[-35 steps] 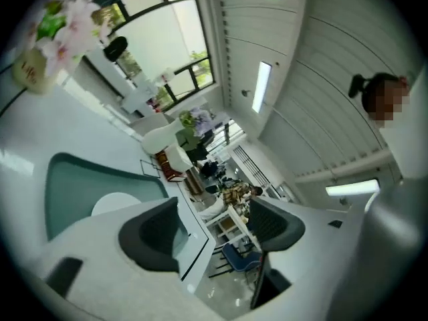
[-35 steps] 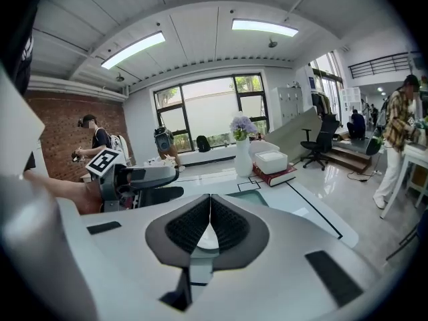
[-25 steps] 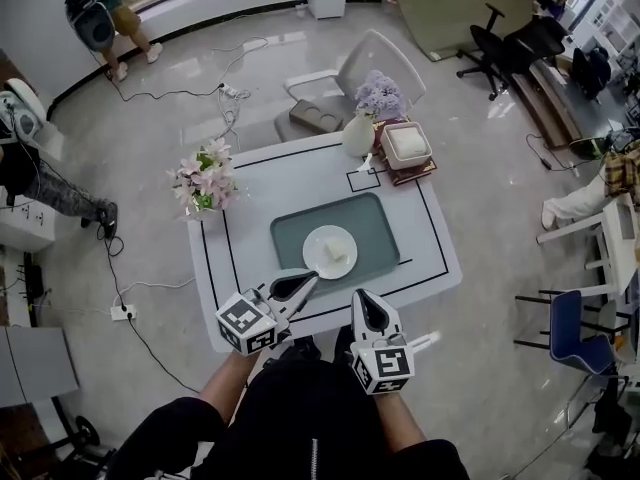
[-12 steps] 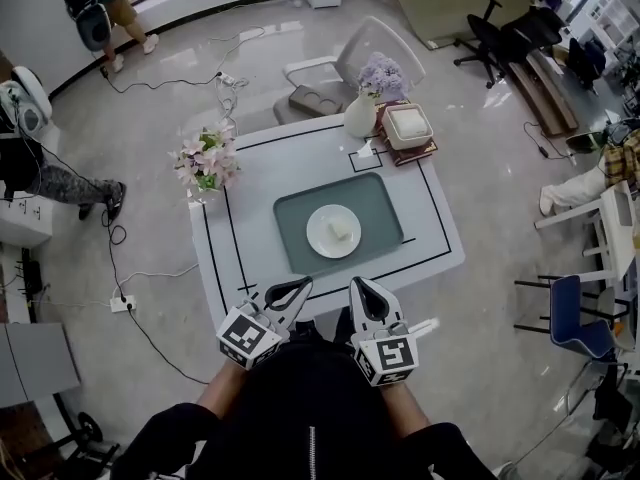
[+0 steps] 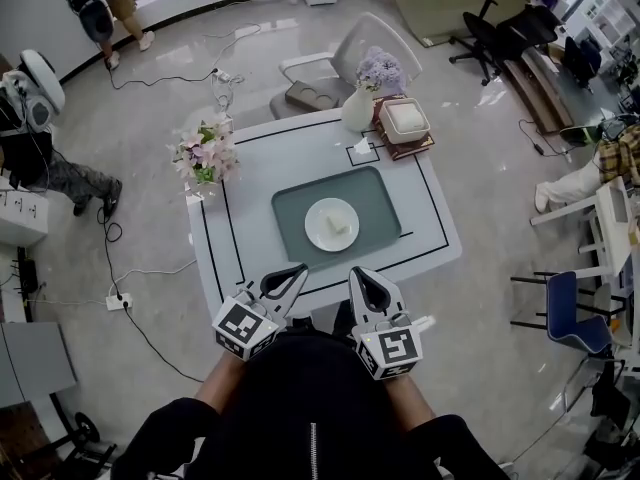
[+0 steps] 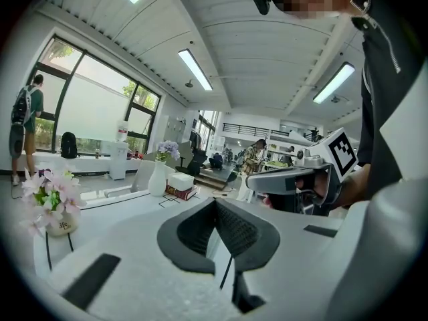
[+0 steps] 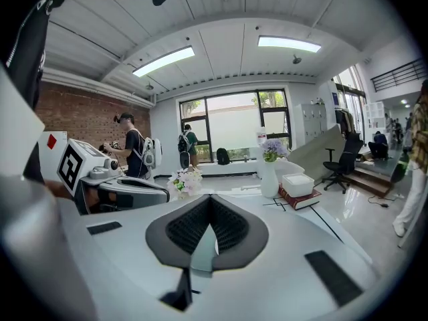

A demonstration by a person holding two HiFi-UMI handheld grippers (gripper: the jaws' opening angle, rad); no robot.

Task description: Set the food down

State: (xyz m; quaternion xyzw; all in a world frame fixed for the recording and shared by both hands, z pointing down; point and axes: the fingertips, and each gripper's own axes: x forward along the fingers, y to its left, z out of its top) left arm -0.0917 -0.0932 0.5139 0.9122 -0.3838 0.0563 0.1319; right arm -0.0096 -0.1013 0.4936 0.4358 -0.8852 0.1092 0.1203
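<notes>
A white plate [image 5: 331,224] with a pale piece of food [image 5: 337,225] on it rests on the grey-green mat [image 5: 377,196] in the middle of the white table [image 5: 240,168]. Both grippers hover over the table's near edge, short of the mat. My left gripper [image 5: 298,270] is shut and holds nothing; its closed jaws show in the left gripper view [image 6: 215,202]. My right gripper [image 5: 357,273] is shut and empty too, with its jaws together in the right gripper view [image 7: 210,199].
A pink flower pot [image 5: 204,158] stands at the table's left edge. At the far edge are a white vase of lilac flowers [image 5: 359,108] and a white box on books [image 5: 404,123]. A chair [image 5: 335,68] sits behind the table. People stand at the far left.
Both grippers have drawn back a little from the plate toward the table's near edge. The plate and food stay on the mat.
</notes>
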